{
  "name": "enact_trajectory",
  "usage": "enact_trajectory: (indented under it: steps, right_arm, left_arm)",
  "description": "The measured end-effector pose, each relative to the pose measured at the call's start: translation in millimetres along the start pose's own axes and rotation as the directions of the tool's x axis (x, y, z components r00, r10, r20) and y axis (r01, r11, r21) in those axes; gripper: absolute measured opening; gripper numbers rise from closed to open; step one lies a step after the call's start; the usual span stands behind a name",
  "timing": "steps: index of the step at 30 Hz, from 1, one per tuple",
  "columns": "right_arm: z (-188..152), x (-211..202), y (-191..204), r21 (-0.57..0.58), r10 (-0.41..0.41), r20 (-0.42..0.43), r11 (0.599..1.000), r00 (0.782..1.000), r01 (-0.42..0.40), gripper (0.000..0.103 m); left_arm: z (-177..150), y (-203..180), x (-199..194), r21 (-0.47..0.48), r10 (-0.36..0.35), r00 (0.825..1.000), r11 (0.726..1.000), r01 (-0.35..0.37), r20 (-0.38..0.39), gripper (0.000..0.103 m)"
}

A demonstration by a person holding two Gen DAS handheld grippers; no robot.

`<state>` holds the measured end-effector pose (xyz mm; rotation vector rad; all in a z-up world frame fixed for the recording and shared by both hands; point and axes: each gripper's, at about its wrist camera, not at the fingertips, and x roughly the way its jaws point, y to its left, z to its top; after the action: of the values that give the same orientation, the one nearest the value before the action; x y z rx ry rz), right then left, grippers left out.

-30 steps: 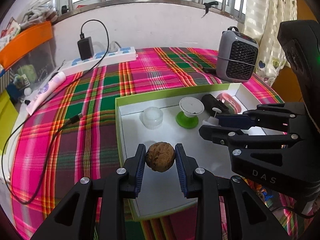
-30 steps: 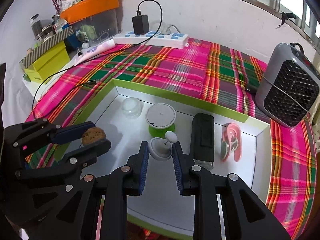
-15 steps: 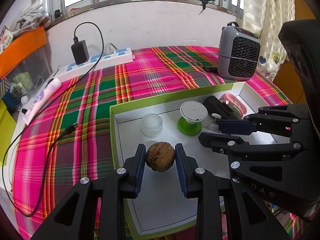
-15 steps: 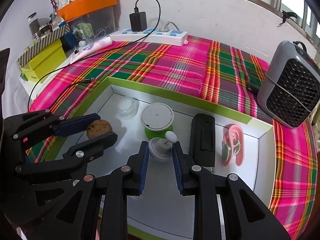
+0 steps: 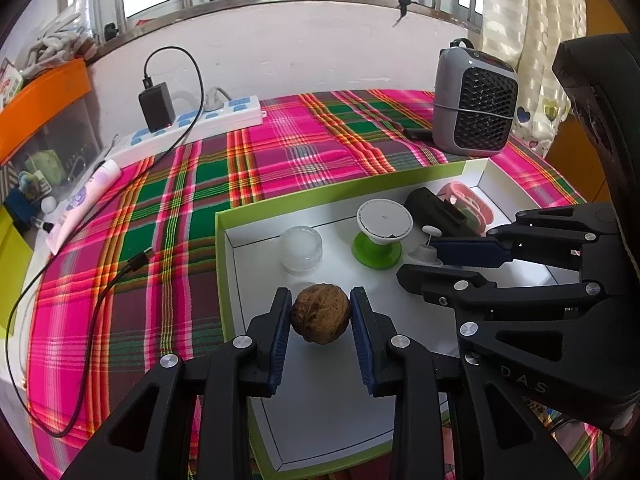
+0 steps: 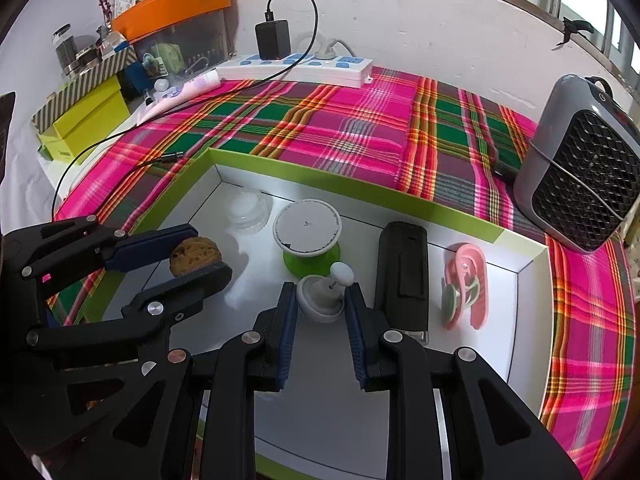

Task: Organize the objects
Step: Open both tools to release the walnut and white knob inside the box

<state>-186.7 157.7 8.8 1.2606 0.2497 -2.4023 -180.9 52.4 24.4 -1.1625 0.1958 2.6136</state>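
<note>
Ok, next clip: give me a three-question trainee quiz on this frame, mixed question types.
1. True or false: the left gripper is shut on a walnut.
2. Multiple choice: what sits between the right gripper fingers? A) the black rectangular device B) the small grey knob with a white ball tip C) the pink clip
3. Fill in: the white-topped spool on a green base stands inside the green-edged white ____.

Key
1. True; both pads press the walnut's sides.
2. B; the fingers flank it, though whether they touch it is unclear.
3. Box (a shallow tray-like lid).
</note>
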Motion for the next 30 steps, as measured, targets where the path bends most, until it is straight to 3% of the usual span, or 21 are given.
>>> enact_trajectory:
  steps: [7, 12, 30]
  right_arm:
    - [-1, -1, 0, 0.003, 0.001, 0.003, 1.0, 1.0, -0.001, 0.027]
    - [-2, -1, -3, 0.025, 0.005, 0.002, 1.0, 1.0, -0.005, 0.035]
    - [-8, -11, -3, 0.039, 0.001, 0.026, 0.999, 1.0, -0.002, 0.04]
  left_arm:
    - [0, 0, 0, 0.0, 0.001, 1.0, 1.0, -0.001, -0.001, 0.028]
    - [-1, 0, -1, -0.004, -0.003, 1.0, 1.0, 0.003, 0.0, 0.029]
    - [-8, 4, -13, -0.023, -0.002, 1.0, 1.0, 0.002, 0.007, 0.035]
